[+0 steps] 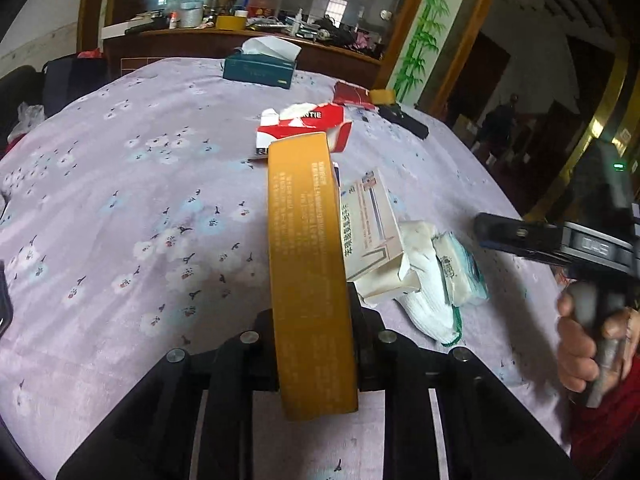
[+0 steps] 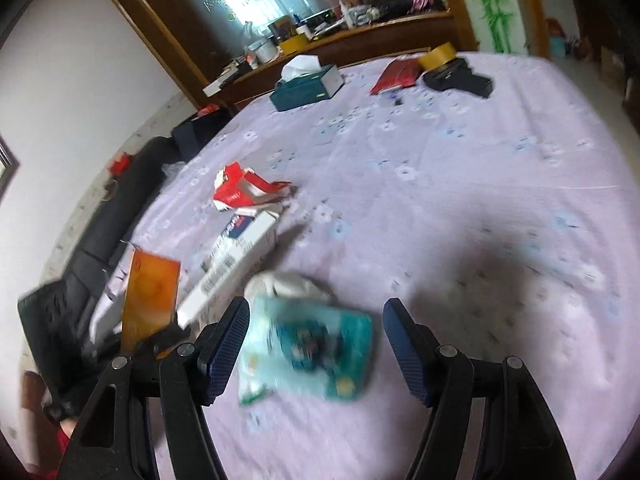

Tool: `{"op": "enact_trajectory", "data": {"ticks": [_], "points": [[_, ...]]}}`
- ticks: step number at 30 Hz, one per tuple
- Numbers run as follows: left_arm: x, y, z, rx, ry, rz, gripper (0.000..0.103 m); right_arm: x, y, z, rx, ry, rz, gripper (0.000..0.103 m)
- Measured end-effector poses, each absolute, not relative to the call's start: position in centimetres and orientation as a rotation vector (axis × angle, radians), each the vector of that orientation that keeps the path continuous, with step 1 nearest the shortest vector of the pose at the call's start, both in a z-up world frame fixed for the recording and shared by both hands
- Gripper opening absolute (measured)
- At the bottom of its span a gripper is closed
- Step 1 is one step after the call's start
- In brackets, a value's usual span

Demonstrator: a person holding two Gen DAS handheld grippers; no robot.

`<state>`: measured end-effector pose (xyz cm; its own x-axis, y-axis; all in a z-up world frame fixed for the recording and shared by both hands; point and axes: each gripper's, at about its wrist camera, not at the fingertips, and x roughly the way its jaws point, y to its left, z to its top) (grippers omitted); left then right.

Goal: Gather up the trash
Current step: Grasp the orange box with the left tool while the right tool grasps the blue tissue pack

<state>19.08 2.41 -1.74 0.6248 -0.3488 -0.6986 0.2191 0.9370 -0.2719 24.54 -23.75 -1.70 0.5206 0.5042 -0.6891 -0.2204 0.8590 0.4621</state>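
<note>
My left gripper (image 1: 312, 312) is shut on a long orange box (image 1: 306, 264), held above the table; the box also shows in the right wrist view (image 2: 150, 300). Beside it lie a white medicine box (image 1: 370, 236), a crumpled white tissue (image 1: 424, 288) and a teal tissue pack (image 1: 460, 272). A torn red and white carton (image 1: 308, 124) lies further back. My right gripper (image 2: 316, 320) is open, its fingers on either side of the teal tissue pack (image 2: 316, 356), just above it. The white box (image 2: 236, 260) and red carton (image 2: 244, 192) lie beyond.
The table wears a lilac flowered cloth (image 1: 140, 208). At the far side stand a green tissue box (image 2: 306, 86), a red packet (image 2: 394, 74), a yellow tape roll (image 2: 436, 56) and a black device (image 2: 460, 78). A cluttered wooden shelf (image 1: 240, 28) stands behind.
</note>
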Motion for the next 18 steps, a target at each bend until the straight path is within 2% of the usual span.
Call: {"op": "enact_trajectory", "data": {"ticks": [5, 10, 14, 18], "points": [[19.4, 3.1, -1.8, -0.213, 0.825, -0.330, 0.021, 25.3, -23.4, -3.2, 0.402, 0.994, 0.502, 0.074], [19.5, 3.3, -1.8, -0.243, 0.824, -0.349, 0.021, 22.0, -22.2, -2.9, 0.385, 1.042, 0.602, 0.076], [19.4, 3.2, -1.7, -0.240, 0.816, -0.352, 0.021, 19.3, -19.8, -2.4, 0.227, 1.036, 0.596, 0.076], [19.2, 3.1, -1.6, -0.235, 0.809, -0.345, 0.021, 18.6, -17.2, -1.8, 0.000, 0.951, 0.467, 0.076]]}}
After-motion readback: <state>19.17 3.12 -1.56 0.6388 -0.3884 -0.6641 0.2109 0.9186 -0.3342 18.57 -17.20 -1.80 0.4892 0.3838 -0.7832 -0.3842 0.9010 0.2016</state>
